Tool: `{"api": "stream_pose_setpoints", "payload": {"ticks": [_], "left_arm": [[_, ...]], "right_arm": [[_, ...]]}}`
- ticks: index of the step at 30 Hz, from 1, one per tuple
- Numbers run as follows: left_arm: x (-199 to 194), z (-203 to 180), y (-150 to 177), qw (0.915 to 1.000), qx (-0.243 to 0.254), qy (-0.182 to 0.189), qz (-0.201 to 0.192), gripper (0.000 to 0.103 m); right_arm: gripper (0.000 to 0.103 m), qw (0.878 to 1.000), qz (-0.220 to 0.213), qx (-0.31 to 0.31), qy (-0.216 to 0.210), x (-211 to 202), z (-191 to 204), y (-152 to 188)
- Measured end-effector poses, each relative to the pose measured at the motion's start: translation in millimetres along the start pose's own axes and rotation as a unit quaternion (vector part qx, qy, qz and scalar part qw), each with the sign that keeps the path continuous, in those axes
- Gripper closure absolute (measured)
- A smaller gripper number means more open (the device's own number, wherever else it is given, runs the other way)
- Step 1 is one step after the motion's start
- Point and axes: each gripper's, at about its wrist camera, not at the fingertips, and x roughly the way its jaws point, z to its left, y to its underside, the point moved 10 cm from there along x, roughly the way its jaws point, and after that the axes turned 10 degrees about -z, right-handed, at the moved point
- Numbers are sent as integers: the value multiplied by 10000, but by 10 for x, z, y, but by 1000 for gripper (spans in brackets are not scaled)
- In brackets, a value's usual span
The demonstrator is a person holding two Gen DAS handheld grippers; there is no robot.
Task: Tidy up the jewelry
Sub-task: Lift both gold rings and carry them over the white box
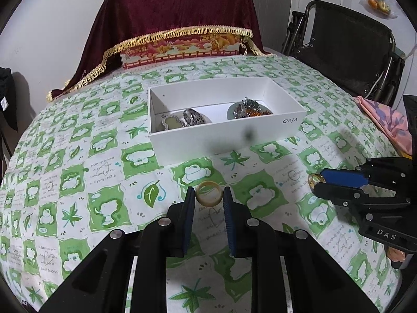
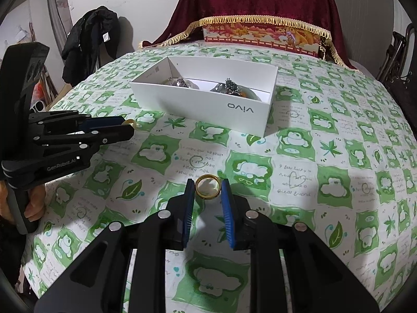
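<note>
a table under a green-and-white cloth [image 1: 109, 172] printed with leaves and frogs fills both views. at its far edge, well ahead of both grippers, a dark red fringed drape [image 1: 179, 13] hangs over a decorated red-and-gold box [image 1: 179, 49] against a pale wall. a dark folded chair [image 1: 346, 49] stands past the table's right edge, black clothing [image 2: 88, 39] hangs past its left edge, and a pink cloth [image 1: 388, 122] lies at the right rim.

ahead of both grippers sits an open white box [image 1: 226, 140] with rings and pendants inside; bare cloth lies between it and the fingertips, and more to either side.

the left gripper [image 1: 209, 194] is closed narrow on a pale yellow ring [image 1: 209, 192], pinched between its blue pads. the right gripper [image 2: 208, 186] is closed narrow on a gold ring [image 2: 208, 185], likewise pinched at the tips. the two grippers sit well apart, side by side. a hand [image 2: 35, 203] grips the left handle.
</note>
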Motion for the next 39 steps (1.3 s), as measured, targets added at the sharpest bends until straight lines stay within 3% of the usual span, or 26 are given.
{"api": "stream_pose_setpoints", "payload": {"ticks": [8, 21, 28, 39], "left_arm": [[-76, 16, -63, 9985, 242, -432, -225, 81], [-240, 96, -299, 9981, 5, -340, -522, 81], [-238, 164, -543, 9970, 99, -451, -628, 81], [-82, 257, -1254, 9936, 49, -500, -1012, 81]], "right_arm": [[83, 10000, -91, 4, 12, -37, 7, -16], [83, 9978, -560, 329, -127, -194, -57, -171], [83, 9937, -976, 518, -193, -349, -141, -523], [83, 9860, -1537, 408, -506, -271, -19, -1514]]}}
